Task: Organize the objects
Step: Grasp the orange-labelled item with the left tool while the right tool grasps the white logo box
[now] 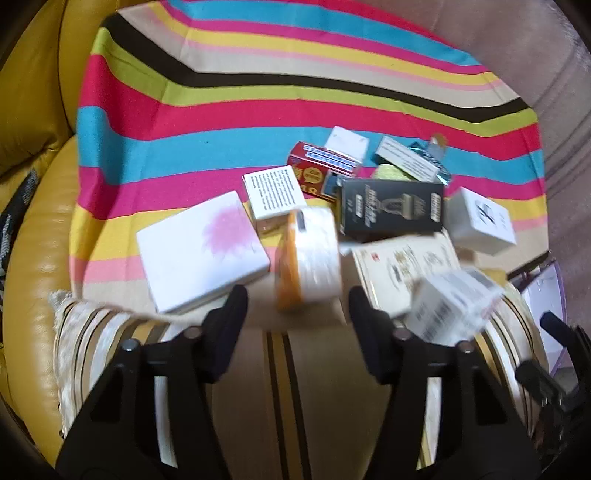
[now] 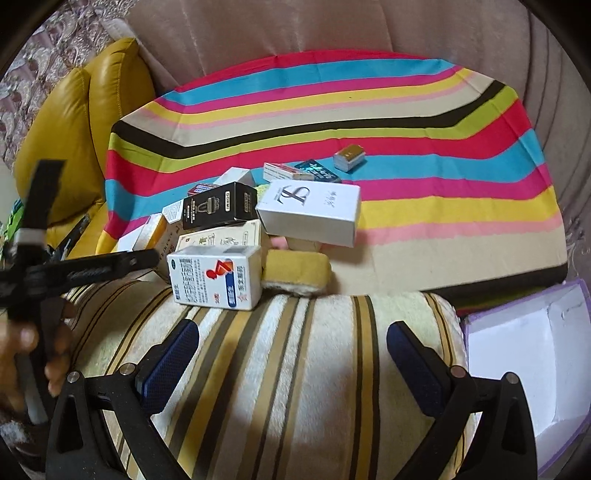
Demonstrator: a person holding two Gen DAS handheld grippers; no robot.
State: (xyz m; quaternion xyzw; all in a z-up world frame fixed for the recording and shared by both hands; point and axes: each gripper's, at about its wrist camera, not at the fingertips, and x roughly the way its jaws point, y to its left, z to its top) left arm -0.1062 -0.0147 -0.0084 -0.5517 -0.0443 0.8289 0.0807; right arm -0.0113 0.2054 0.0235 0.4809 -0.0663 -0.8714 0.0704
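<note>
Several small boxes lie in a heap on a striped cloth (image 1: 221,107). In the left wrist view my left gripper (image 1: 298,301) is open and empty, just short of an orange-and-white box (image 1: 310,254), with a flat white box with a pink flower (image 1: 201,251) to its left and a black box (image 1: 391,206) behind. A white medicine box (image 1: 452,306) sits by the right finger. In the right wrist view my right gripper (image 2: 293,341) is open and empty over a striped cushion (image 2: 295,369), behind the white medicine box (image 2: 216,278) and a white box with a monogram (image 2: 310,212).
A yellow leather seat (image 1: 33,229) lies to the left. A purple-edged open white box (image 2: 532,369) stands at the right of the cushion. A small silver box (image 2: 349,157) and a teal box (image 2: 317,171) lie farther back on the cloth. A beige sofa back (image 2: 332,26) rises behind.
</note>
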